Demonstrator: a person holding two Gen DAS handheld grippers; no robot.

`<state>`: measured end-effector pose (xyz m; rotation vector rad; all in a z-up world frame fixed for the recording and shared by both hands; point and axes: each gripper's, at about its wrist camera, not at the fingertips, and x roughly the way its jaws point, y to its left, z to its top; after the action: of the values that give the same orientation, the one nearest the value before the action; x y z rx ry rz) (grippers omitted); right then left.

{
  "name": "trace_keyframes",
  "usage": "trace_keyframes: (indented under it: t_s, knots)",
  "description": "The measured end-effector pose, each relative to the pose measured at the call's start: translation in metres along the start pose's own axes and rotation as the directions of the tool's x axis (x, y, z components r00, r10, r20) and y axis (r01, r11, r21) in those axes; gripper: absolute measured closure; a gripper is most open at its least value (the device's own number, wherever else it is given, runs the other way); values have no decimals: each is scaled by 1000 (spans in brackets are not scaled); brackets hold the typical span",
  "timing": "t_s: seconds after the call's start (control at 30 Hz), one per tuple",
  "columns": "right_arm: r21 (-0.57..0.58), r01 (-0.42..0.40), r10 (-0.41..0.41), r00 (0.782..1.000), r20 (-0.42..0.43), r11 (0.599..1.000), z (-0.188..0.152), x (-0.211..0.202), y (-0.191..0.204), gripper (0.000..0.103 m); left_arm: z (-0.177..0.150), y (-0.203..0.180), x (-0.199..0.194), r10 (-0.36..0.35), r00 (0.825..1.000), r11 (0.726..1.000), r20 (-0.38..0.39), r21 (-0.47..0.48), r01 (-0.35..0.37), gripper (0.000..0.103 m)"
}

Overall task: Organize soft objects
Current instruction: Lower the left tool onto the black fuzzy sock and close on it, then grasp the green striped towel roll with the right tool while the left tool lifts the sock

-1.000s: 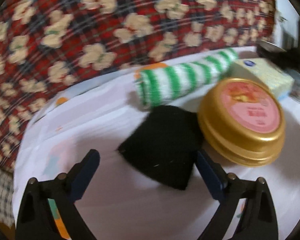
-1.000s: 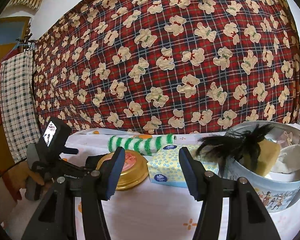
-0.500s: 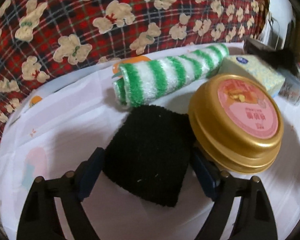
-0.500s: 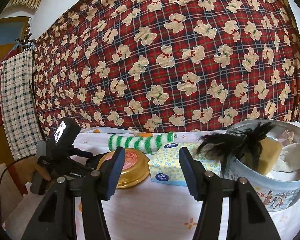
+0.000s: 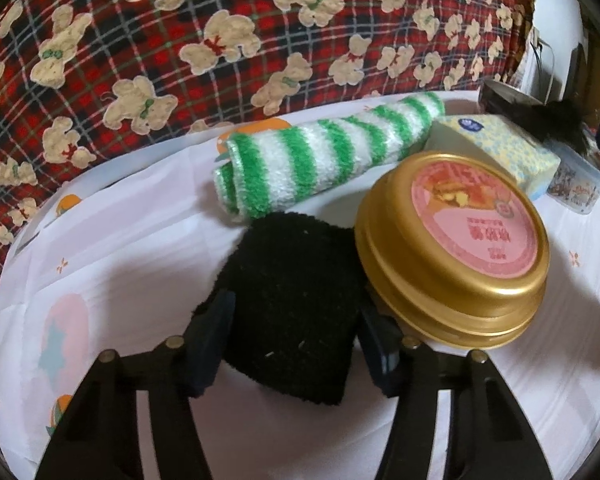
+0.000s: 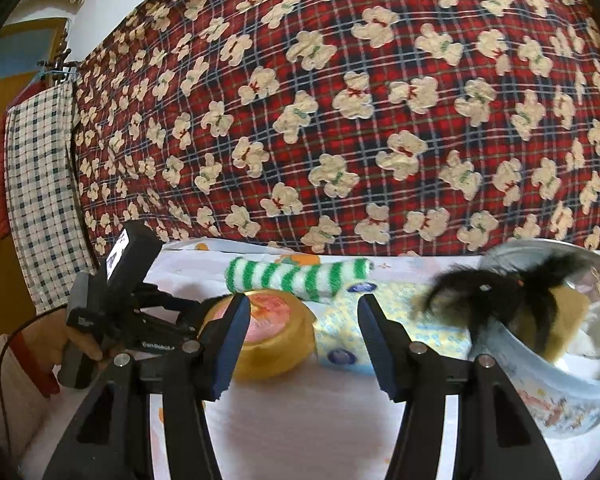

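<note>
In the left wrist view a black fuzzy cloth lies on the white tablecloth. My left gripper is closing on it. Both pads press its sides and the cloth bunches up between them. Behind it lies a rolled green-and-white striped towel, which the right wrist view shows too. My right gripper hovers open over the table with nothing between its fingers. At the right a round tin tub holds a black furry piece, a yellow sponge and something white.
A gold lidded tin sits right beside the black cloth, touching it. A yellow tissue pack lies behind the tin. A red plaid bear-print blanket rises behind the table. A person's hand holds the left gripper's handle.
The left gripper has tipped down and closed in on the black cloth, which has bunched narrower between the pads. The right gripper has kept still.
</note>
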<state>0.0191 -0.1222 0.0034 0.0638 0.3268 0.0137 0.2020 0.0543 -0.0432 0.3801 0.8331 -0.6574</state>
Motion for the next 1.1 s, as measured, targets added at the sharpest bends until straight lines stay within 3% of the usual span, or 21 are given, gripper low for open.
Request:
trace_keyframes:
  t_s: [0.1, 0.2, 0.27, 0.37, 0.5, 0.63, 0.8, 0.9, 0.97, 1.03, 1.1]
  knots:
    - [-25, -27, 26, 1000, -4, 999, 17, 11, 7, 45, -1, 19, -3, -22, 1000, 995, 18, -95, 24, 67]
    - [-53, -78, 77, 997, -27, 996, 45, 32, 17, 45, -3, 33, -4, -94, 995, 983, 37, -158, 99, 67]
    - [-67, -133, 126, 987, -99, 989, 66, 58, 24, 45, -3, 30, -4, -83, 996, 985, 33, -147, 87, 67]
    - [-135, -159, 127, 967, -222, 978, 82, 102, 40, 45, -1, 21, -4, -39, 999, 993, 21, -108, 41, 67]
    - [-217, -194, 93, 910, -405, 957, 78, 159, 63, 45, -1, 24, -5, -28, 999, 992, 24, -124, 31, 74]
    - [-316, -195, 4, 856, -517, 928, 69, 196, 80, 45, -5, 35, -6, -76, 996, 978, 42, -191, 82, 74]
    - [-369, -251, -56, 756, -652, 895, 66, 230, 86, 45, -6, 33, -8, -76, 997, 975, 33, -207, 81, 74]
    - [-406, -242, -134, 696, -706, 881, 55, 254, 83, 49, -7, 33, -7, -69, 997, 975, 31, -210, 74, 74]
    - [-428, -230, -172, 676, -716, 874, 48, 264, 83, 63, -7, 30, -6, -54, 998, 977, 33, -203, 59, 74]
    - [-478, -219, -221, 675, -704, 851, 43, 270, 85, 69, -5, 27, -3, -28, 999, 981, 34, -191, 34, 69]
    - [-479, -222, -219, 678, -702, 849, 40, 270, 86, 72, -3, 24, -2, -9, 999, 983, 32, -185, 15, 60]
